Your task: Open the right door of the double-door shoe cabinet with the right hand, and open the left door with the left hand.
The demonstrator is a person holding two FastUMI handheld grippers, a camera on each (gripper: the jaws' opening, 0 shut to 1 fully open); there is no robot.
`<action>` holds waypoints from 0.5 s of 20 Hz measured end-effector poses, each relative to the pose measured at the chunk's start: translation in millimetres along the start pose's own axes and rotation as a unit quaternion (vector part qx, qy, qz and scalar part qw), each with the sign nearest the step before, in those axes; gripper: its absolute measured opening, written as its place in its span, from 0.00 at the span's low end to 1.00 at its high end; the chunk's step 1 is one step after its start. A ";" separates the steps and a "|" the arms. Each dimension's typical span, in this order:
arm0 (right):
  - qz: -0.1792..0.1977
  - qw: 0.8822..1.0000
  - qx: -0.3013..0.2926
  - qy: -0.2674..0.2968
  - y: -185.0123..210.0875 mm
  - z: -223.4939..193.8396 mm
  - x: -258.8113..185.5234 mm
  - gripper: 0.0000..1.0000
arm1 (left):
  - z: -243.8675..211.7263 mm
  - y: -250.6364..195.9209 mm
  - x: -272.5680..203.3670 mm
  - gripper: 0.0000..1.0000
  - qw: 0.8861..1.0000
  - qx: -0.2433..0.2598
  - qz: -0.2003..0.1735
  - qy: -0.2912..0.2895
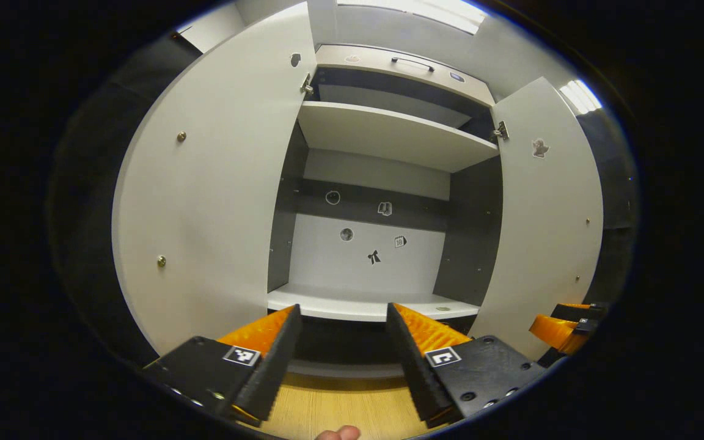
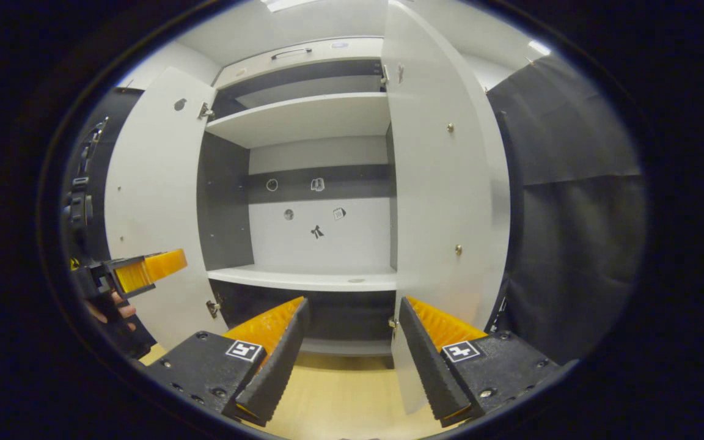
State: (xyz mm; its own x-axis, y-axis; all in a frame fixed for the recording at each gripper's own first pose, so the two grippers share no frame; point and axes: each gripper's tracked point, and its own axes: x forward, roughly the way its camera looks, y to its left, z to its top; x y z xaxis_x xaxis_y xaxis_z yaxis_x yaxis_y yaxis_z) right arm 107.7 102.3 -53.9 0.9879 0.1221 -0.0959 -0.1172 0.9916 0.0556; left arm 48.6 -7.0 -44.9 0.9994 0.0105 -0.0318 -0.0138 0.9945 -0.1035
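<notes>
1. White left door (image 1: 205, 201) swung wide, standing ahead and to the left of the left gripper (image 1: 343, 351); long axis upright, hinge edge at the cabinet (image 1: 388, 131).
2. Right door (image 2: 443, 183) likewise open, upright, just ahead and right of the right gripper (image 2: 352, 348), nearer to it than to the other.
3. Fingers apart on both grippers, clamped on nothing, clear of either door.
4. Open shelves straight ahead between the fingers, wooden floor (image 1: 340, 403) below.
5. Judged from this: both doors open, task about done; only a pull-back away from the doors left.
</notes>
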 end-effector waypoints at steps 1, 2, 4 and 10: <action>-0.001 1.000 -0.001 -0.001 -0.8 0.8 1.0 0.92 | 2.5 1.0 -0.3 0.92 1.000 0.004 0.002 -0.004; -0.003 1.000 -0.001 -0.002 -1.8 1.1 0.9 0.92 | 3.0 2.4 -2.3 0.95 1.000 0.009 0.008 -0.004; -0.004 1.000 -0.001 -0.005 -2.2 2.4 1.4 0.92 | 4.5 2.2 -4.3 0.93 1.000 0.025 0.013 -0.004; -0.002 1.000 -0.003 -0.012 1.0 7.1 1.1 0.92 | 6.7 -4.6 -5.9 0.93 0.999 0.053 0.010 -0.007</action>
State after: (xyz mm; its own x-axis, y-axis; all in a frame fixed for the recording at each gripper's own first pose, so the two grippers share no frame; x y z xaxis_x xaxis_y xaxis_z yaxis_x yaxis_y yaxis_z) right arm 109.4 103.1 -46.9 0.9905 0.1169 -0.0724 -0.1135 0.9923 0.0498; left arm 43.0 -10.9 -37.6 0.9993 0.0313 -0.0181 -0.0312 0.9995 0.0033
